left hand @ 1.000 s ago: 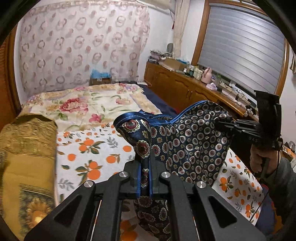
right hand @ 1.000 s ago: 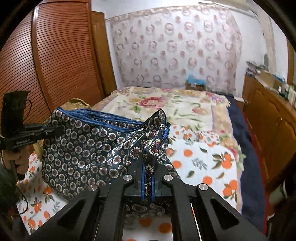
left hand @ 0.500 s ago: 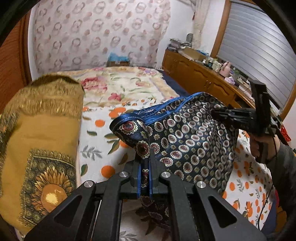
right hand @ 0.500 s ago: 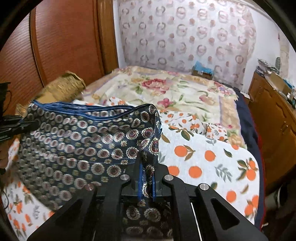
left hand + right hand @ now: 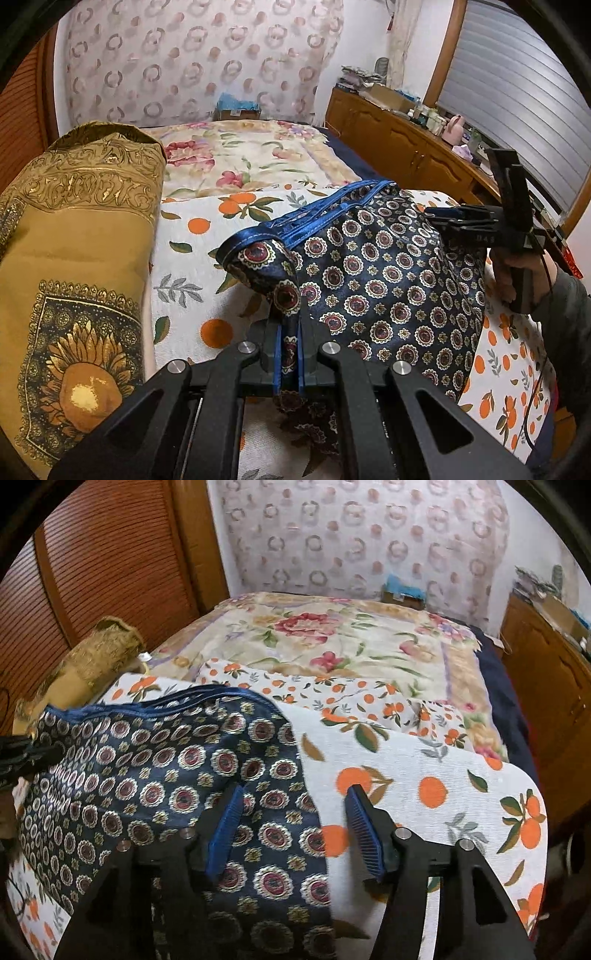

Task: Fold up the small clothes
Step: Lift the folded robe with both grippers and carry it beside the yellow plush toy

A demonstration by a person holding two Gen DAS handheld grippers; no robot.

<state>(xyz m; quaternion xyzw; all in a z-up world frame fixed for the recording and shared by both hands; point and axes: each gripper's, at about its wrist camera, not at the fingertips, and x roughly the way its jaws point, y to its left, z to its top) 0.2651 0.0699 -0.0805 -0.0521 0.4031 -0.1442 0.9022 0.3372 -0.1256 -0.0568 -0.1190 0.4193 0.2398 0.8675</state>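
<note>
A navy garment with round medallions and a blue trim (image 5: 388,288) lies spread over the orange-print cloth on the bed. My left gripper (image 5: 290,354) is shut on its left corner, which bunches up above the jaws. In the right wrist view the same garment (image 5: 166,775) lies flat, and my right gripper (image 5: 295,830) is opening above its right edge. The blue pads (image 5: 225,827) stand apart and touch no cloth. A hand holds the right gripper (image 5: 436,218) at the garment's far side. The left gripper (image 5: 22,757) shows dimly at the left edge.
A gold embroidered cushion (image 5: 74,258) lies close on the left. The white orange-print cloth (image 5: 424,794) covers the near bed, with a floral bedspread (image 5: 240,158) behind it. Wooden cabinets (image 5: 406,147) run along the right, and a slatted wooden door (image 5: 92,572) stands on the left.
The right jaws let go of the garment's corner and spread apart. The garment sank from hanging between the grippers onto the bed. The left gripper came down, still gripping.
</note>
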